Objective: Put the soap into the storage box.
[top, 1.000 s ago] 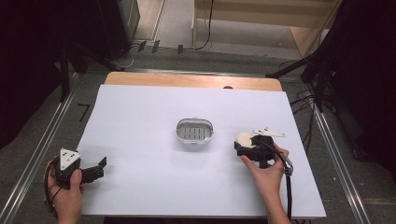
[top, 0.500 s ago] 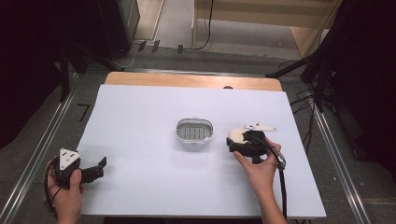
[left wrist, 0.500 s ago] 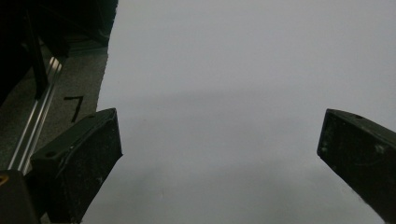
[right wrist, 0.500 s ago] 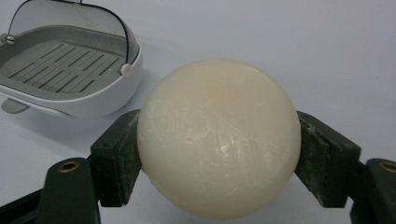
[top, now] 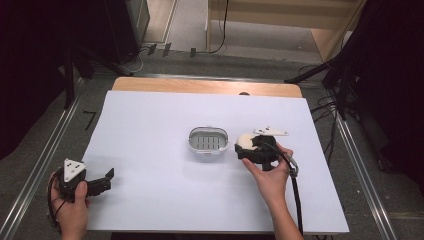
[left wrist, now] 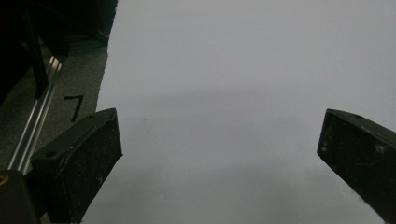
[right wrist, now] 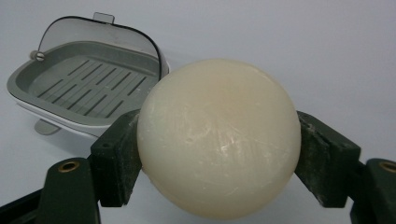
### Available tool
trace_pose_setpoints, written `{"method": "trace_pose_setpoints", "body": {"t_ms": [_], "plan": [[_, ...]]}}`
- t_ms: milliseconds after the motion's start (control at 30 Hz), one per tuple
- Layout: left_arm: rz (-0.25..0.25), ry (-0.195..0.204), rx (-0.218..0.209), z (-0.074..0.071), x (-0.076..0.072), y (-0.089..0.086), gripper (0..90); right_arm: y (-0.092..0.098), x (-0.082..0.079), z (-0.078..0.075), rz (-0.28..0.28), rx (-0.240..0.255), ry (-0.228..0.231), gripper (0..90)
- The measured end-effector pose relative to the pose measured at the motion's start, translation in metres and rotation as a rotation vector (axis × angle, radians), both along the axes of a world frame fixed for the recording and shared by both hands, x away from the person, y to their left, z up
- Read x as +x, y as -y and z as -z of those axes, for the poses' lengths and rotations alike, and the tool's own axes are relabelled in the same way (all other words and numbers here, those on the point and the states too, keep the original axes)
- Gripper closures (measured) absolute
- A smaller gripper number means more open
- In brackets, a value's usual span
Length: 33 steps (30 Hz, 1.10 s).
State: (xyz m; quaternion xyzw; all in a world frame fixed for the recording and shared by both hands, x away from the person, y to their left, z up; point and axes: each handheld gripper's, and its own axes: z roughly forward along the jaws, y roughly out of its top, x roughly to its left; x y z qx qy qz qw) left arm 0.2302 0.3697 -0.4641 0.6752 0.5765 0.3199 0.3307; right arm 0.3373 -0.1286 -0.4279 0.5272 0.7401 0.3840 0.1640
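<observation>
Now the right gripper (top: pixel 243 146) has its jaws clamped on a round, cream-coloured bar of soap (right wrist: pixel 218 137), one pad pressed to each side, and it sits just to the right of the grey soap dish (top: pixel 208 142) in the high view, soap close beside the dish's rim but not over it. That slotted dish tray (right wrist: pixel 86 88) lies bare, its clear lid tipped up behind. Over at the near left corner, the left gripper (top: pixel 102 178) rests low with jaws spread wide, nothing between them, close to the white table (top: pixel 150 120) edge and the metal rail (left wrist: pixel 32 126). Wide bare tabletop lies between the two grippers and beyond the dish toward the far wooden edge.
</observation>
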Motion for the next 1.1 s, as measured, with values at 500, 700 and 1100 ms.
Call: {"method": "trace_pose_setpoints", "body": {"t_ms": [500,700,1100], "plan": [[-0.001,-0.001,-0.006,0.000,0.000,0.000,0.3,-0.017,0.008,-0.009,-0.026,0.003,0.000,24.7],[0.001,0.002,-0.006,0.000,0.000,0.000,0.3,-0.023,0.010,-0.013,-0.039,0.005,0.007,24.7],[-0.002,-0.002,-0.006,0.000,0.000,0.000,0.3,-0.041,0.014,-0.014,-0.067,0.015,0.009,24.7]]}}
